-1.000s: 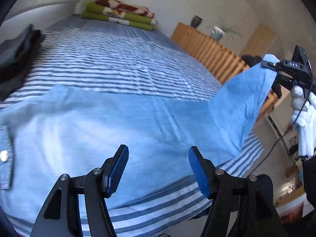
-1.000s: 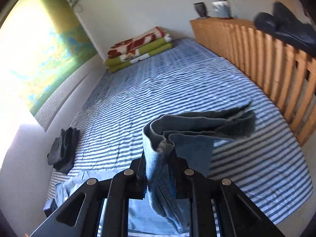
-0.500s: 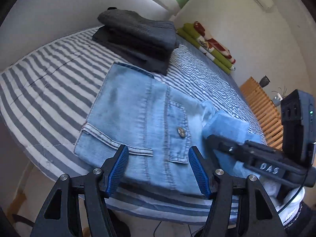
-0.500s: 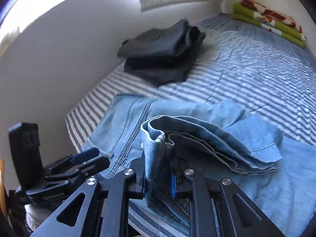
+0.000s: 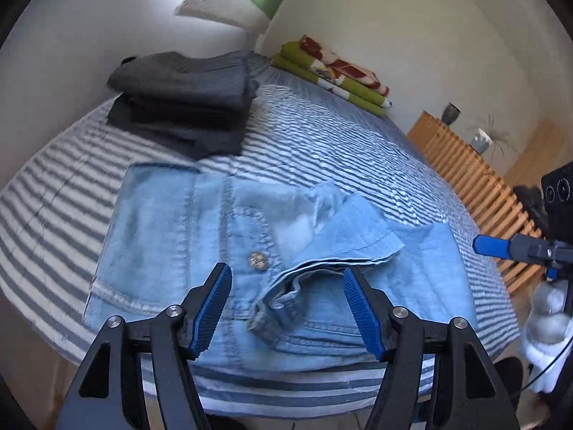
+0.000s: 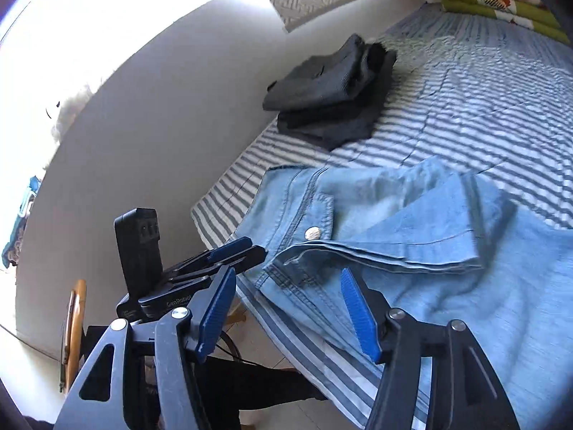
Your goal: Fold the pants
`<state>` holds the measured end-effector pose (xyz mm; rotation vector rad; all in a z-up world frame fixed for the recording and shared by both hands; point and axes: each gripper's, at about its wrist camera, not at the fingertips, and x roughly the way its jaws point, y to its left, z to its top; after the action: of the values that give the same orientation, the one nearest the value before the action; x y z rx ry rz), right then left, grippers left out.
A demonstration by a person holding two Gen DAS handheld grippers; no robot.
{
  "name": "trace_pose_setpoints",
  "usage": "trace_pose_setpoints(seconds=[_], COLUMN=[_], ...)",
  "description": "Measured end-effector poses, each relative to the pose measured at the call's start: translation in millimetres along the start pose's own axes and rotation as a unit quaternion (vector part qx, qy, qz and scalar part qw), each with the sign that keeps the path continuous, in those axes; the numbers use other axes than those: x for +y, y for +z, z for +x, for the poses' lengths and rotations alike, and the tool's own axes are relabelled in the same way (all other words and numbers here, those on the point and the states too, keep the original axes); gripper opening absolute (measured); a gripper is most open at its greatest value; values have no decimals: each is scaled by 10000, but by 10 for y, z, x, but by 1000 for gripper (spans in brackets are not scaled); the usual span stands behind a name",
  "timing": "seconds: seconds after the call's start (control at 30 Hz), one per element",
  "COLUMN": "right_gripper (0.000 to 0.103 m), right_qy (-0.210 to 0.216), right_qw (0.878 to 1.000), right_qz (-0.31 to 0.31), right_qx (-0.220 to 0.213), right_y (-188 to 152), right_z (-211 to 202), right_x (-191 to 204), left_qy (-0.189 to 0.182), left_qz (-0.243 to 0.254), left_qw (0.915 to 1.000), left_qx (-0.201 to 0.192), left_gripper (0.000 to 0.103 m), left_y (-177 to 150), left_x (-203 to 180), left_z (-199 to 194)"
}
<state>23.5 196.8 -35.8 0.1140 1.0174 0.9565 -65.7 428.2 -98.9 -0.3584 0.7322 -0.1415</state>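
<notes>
Nearest me, my left tool (image 5: 288,308) and right tool (image 6: 288,310) are both opening, gripping nothing, above the light denim pants (image 5: 186,240) lying folded over at the striped bed's (image 5: 322,143) near edge. Farther back sits a dark folded stack (image 5: 186,104), then blankets (image 5: 333,71).

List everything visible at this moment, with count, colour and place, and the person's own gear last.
jeans: one, light blue, near bed edge, legs folded over the seat
bed: one, blue-white striped cover
dark folded clothes: one stack, grey and black, by the wall
folded blankets: one stack, green and red-white, far end
wooden slatted rail: one, light wood, beside the bed
potted plant: one, on the far wooden unit
left gripper: black, blue pads, jaws opening, nothing between them
right gripper: same colours, jaws opening, nothing between them
</notes>
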Motion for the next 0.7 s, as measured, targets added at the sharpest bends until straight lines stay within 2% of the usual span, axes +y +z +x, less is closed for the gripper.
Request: trace_pose_setpoints(seconds=[0.07,0.13,0.2,0.3,0.33,0.37,0.43,0.5,0.57,0.6,0.63,0.7], right_gripper=[57,57,57,57,57,57,57,57,57,57,57,57], right_qy=[-226,-527,-810,-1148,-1161,-1191,-1333,-1418,-1595,-1762,-1930,-2033], right_qw=[9993,9969,9926,9842,9821,9799,9770,9763,9768,9764,9756,9755], right_qz=[175,478,819,1298,1438,1556,1630,1612,1422,1245,1047,835], right_qx=[-236,-345,-379,-362,-356,-367,-345,-264,-120,-52,17,115], right_y=[-119,-274,-476,-803,-899,-994,-1130,-1245,-1353,-1406,-1434,-1481], right_z=[-365,-646,-889,-1136,-1195,-1255,-1313,-1322,-1250,-1208,-1145,-1074], right_x=[-245,-560,-876,-1305,-1417,-1516,-1646,-1703,-1678,-1634,-1602,-1556], left_qy=[128,276,526,1153,1303,1415,1490,1395,1367,1339,1255,1108], left_qz=[848,1707,2452,3379,3521,3578,3521,3408,3215,3072,2878,2406], left_qw=[9962,9837,9637,9236,9144,9086,9068,9109,9172,9226,9299,9473], left_qx=[158,489,915,1394,1514,1622,1776,1862,1917,1913,1918,1803], left_gripper=[76,76,76,76,76,76,74,58,24,19,9,7], left_y=[65,66,2,-149,-180,-196,-178,-130,-60,-14,33,169], left_x=[-397,-753,-999,-1145,-1140,-1112,-1052,-1014,-968,-946,-919,-847], left_z=[124,346,638,1006,1095,1177,1286,1336,1376,1381,1377,1295])
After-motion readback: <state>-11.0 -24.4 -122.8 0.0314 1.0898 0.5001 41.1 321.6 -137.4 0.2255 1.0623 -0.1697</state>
